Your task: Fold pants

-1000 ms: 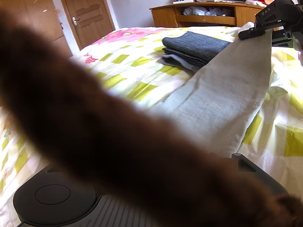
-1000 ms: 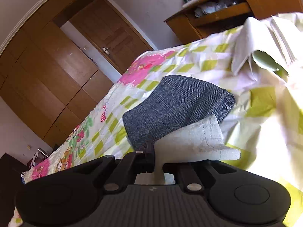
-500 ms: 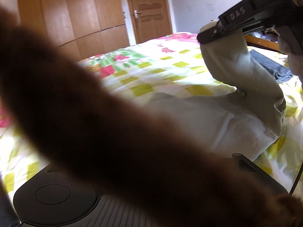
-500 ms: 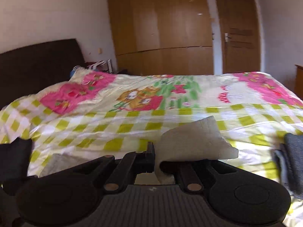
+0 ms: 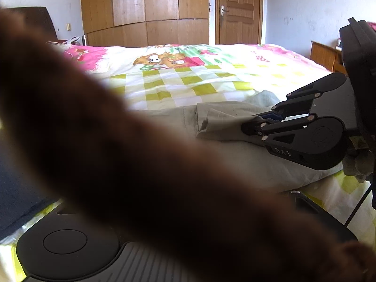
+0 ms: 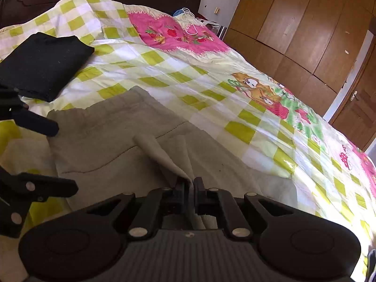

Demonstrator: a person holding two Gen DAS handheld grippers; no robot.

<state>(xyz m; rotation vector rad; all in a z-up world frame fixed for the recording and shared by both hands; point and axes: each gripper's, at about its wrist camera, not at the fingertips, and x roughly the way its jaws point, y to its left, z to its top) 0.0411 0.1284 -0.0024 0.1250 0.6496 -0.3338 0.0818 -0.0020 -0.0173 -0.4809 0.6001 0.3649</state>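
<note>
Right gripper (image 6: 189, 184) has its jaws pinched on a fold of the beige pants (image 6: 112, 141), which lie spread on the checked quilt (image 6: 211, 89) ahead of it. Left gripper (image 6: 55, 156) sits to its left at the pants' edge, fingers apart, nothing between them (own view mostly blocked by brown blur (image 5: 141, 164)). Folded black garment (image 6: 42, 63) further ahead-left.

— What do the tools look like?

— The right gripper (image 6: 189, 185) is matte black: a ribbed body, two round discs at its sides, linked bars pinned with silver rivets. From the left camera its side shows "DAS" lettering and a thin black cable hanging below.

— And the left gripper (image 6: 50, 155)?

— Same black bars and silver rivets. A blurred brown furry sleeve (image 5: 141, 164) crosses its camera.
</note>
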